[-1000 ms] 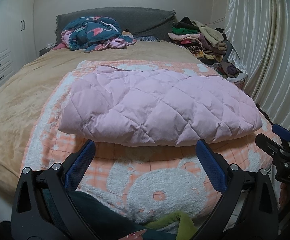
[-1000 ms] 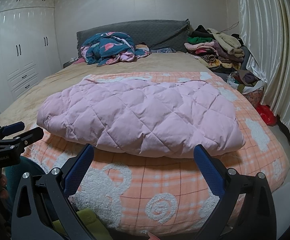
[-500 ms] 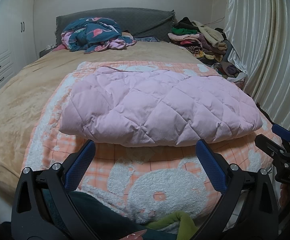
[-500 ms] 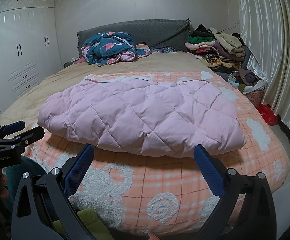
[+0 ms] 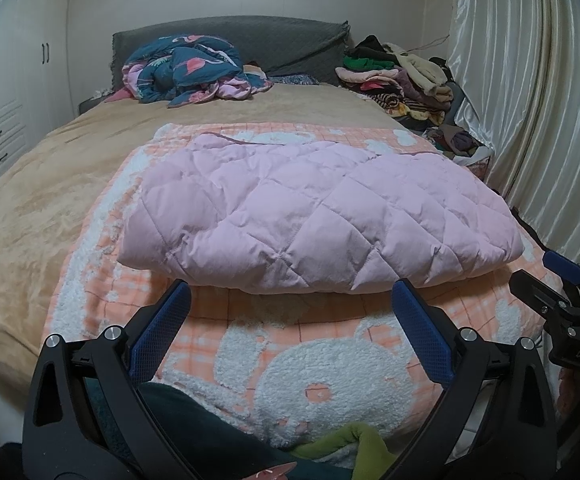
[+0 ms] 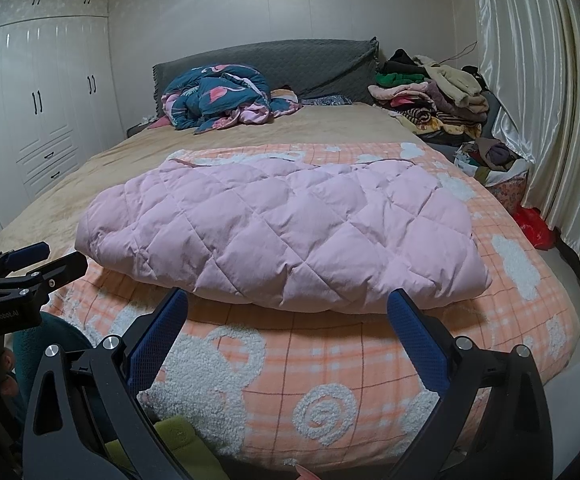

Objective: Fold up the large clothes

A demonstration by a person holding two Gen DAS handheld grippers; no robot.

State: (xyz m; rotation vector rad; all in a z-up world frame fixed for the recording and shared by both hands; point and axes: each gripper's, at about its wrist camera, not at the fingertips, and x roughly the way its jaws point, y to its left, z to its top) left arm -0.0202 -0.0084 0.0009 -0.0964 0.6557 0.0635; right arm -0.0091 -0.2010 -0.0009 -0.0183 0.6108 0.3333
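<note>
A pink quilted padded garment (image 5: 318, 212) lies folded into a thick flat block on the orange plaid blanket (image 5: 330, 364) at the foot of the bed; it also shows in the right wrist view (image 6: 286, 232). My left gripper (image 5: 290, 300) is open and empty, held just short of the garment's near edge. My right gripper (image 6: 288, 308) is open and empty, also just short of the near edge. Each gripper shows in the other's view: the right gripper (image 5: 558, 284) at the right edge, the left gripper (image 6: 46, 262) at the left edge.
A crumpled blue flamingo-print duvet (image 5: 194, 72) lies by the grey headboard (image 5: 290, 40). A pile of clothes (image 5: 402, 76) is stacked at the far right. Curtains (image 5: 530, 100) hang along the right side, white wardrobes (image 6: 30, 120) stand left. A red bag (image 6: 534, 228) lies on the floor.
</note>
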